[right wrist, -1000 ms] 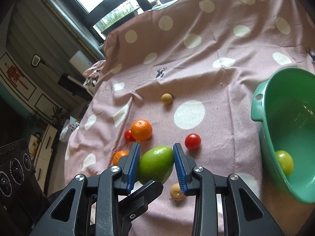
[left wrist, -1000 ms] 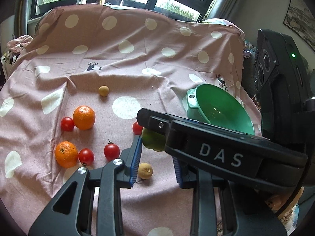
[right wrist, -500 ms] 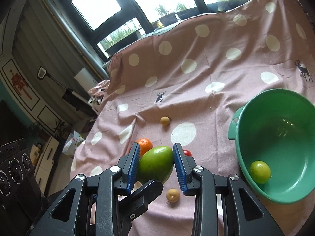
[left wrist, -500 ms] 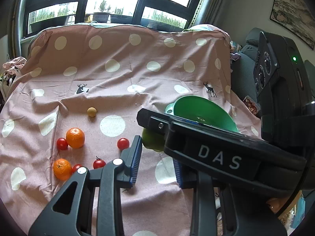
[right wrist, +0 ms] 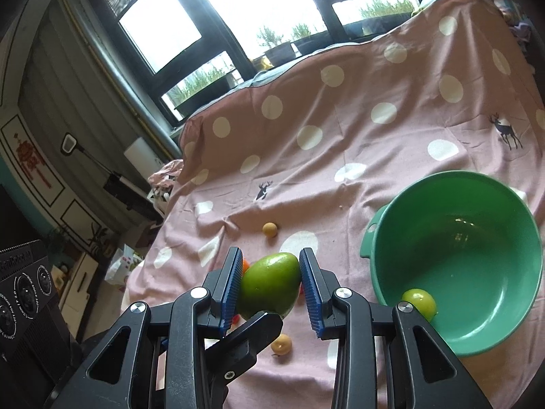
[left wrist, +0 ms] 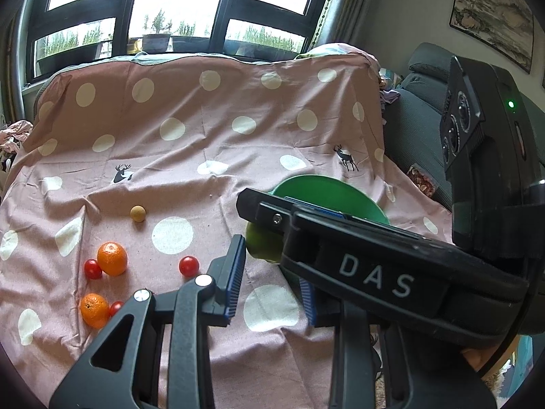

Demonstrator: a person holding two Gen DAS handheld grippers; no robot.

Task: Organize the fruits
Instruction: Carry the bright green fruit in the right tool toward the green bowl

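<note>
My right gripper (right wrist: 270,289) is shut on a green mango (right wrist: 269,286) and holds it above the pink dotted cloth, left of the green bowl (right wrist: 453,337). A lime (right wrist: 419,301) lies in the bowl. The mango (left wrist: 262,247) also shows in the left wrist view, behind the right gripper's black body, with the bowl (left wrist: 323,191) beyond it. My left gripper (left wrist: 272,281) is open and empty above the cloth. Two oranges (left wrist: 112,258) (left wrist: 94,309), several cherry tomatoes (left wrist: 189,266) and a small tan fruit (left wrist: 138,212) lie on the cloth at the left.
A second tan fruit (right wrist: 281,344) lies on the cloth under the right gripper. A dark sofa (left wrist: 422,129) stands right of the cloth. Windows run along the back. The cloth drops off at its front edge.
Both grippers have risen and pulled back from the cloth, the right one still carrying the mango. The fruits look smaller and the bowl shows more fully in the right wrist view.
</note>
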